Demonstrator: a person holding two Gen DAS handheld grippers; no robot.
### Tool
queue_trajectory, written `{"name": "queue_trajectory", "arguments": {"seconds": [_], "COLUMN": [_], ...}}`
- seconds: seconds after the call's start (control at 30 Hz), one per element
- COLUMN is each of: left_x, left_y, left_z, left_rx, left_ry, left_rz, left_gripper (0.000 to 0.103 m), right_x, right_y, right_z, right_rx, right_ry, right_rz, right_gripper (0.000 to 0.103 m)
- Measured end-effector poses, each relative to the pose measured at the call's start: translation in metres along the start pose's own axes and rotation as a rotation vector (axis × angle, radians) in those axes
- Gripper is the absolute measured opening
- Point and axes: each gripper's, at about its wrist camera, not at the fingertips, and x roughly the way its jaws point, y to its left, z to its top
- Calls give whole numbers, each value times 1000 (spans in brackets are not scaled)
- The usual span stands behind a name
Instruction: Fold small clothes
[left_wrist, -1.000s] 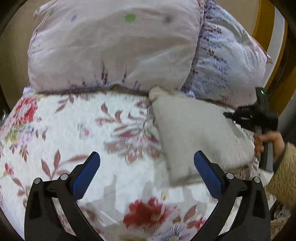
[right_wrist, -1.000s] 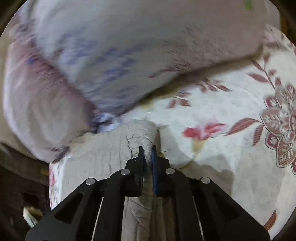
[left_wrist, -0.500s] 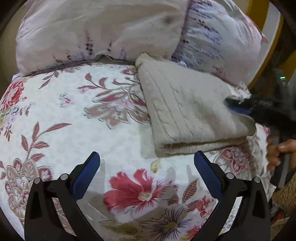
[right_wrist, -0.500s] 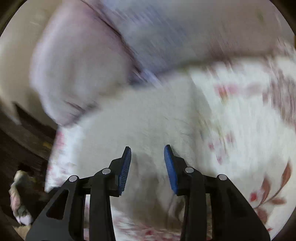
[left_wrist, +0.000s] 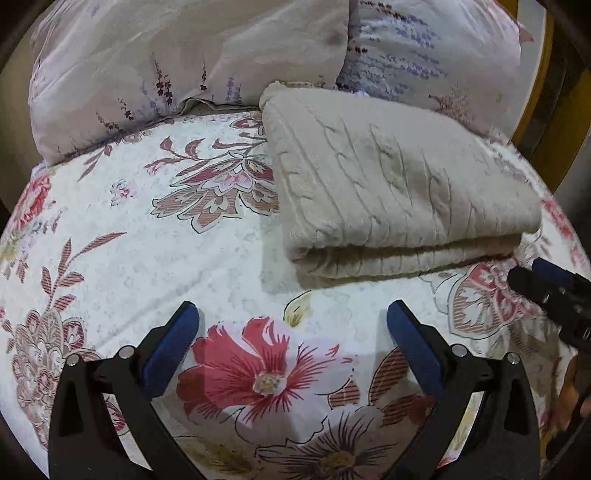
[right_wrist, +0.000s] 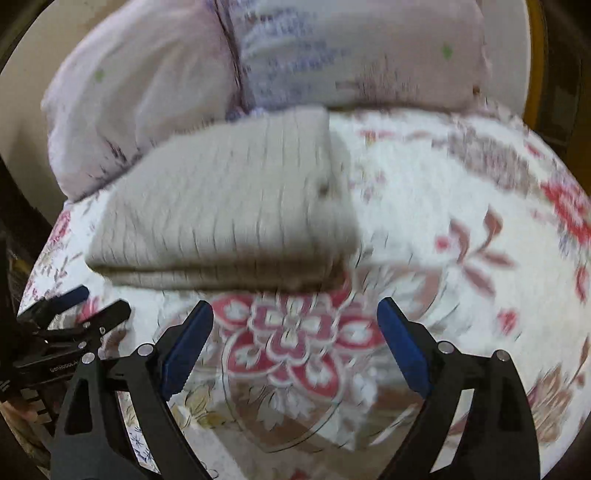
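Note:
A folded beige knit garment (left_wrist: 391, 192) lies on the floral bed sheet (left_wrist: 147, 240), its far corner against the pillows. My left gripper (left_wrist: 291, 332) is open and empty, hovering over the sheet just in front of the garment's folded edge. The right wrist view shows the same garment (right_wrist: 229, 210) at the left. My right gripper (right_wrist: 295, 328) is open and empty, above the sheet in front of the garment. The right gripper's tips also show at the right edge of the left wrist view (left_wrist: 543, 280). The left gripper shows at the left edge of the right wrist view (right_wrist: 74, 310).
Two pale floral pillows (left_wrist: 177, 62) (left_wrist: 424, 48) lie behind the garment. A yellow and dark bed frame (left_wrist: 543, 99) borders the bed at the right. The sheet's edge (right_wrist: 40, 266) drops off to a dark area at the left of the right wrist view.
My right gripper let go of the garment, opened wide and drew back from it. My left gripper pulled back slightly, staying open. The garment now lies folded flat.

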Motion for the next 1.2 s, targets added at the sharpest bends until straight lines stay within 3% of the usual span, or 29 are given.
{"name": "queue_trajectory", "arguments": {"seconds": [0.33, 1.2], "left_x": [2, 2], "left_y": [-2, -1], "left_z": [1, 1], "left_rx": [15, 15], "left_ry": [9, 9], "left_rz": [21, 21], "left_gripper": [101, 101], "right_x": [13, 13], "right_y": [21, 19], "right_z": [-11, -12], "right_rx": [-122, -110], "right_ry": [16, 20], "right_rz": [-131, -142], "right_gripper": [98, 102]}}
